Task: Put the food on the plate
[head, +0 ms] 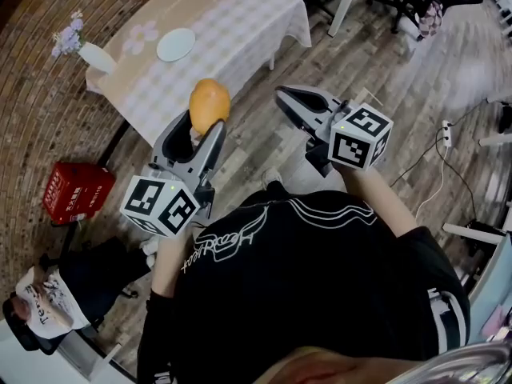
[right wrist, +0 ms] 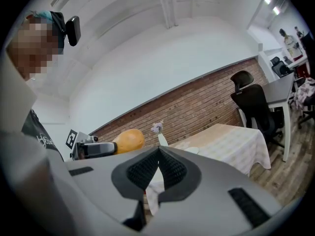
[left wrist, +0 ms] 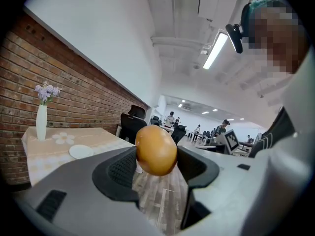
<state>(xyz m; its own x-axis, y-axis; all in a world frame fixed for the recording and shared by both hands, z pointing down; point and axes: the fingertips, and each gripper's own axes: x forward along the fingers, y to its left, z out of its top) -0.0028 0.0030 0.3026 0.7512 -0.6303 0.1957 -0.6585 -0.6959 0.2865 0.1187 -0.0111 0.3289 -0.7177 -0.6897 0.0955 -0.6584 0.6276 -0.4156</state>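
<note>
Office room with a brick wall along one side and a wood-plank floor. Against that wall, a table point(head: 240, 22) under a pale checked cloth. On the cloth, a white plate point(head: 176, 44), bare, and near it at the corner a vase point(head: 96, 57) of flowers. Down on the floor beside the table's near end, a red crate point(head: 76, 192).

Seen from the head view, well short of the table, with open floor between. In the left gripper point(head: 204, 126), clamped between the pads of widely spread jaws: the food point(head: 209, 104), a rounded orange-yellow piece, smooth-skinned, held near the jaw tips and clear of everything else. On the right gripper point(head: 286, 98), jaws together at the tips, nothing between them, held alongside and a little apart from the left.

Judged to be the carrying step: food picked and in the air, plate not yet reached. Calls next for closing the gap to the table, bringing the left gripper over the plate's middle, lowering until the food nearly touches, and only then spreading the jaws. Likely to roll if let go high or near the rim, being round. No evident job for the right gripper beyond staying clear of the vase.
</note>
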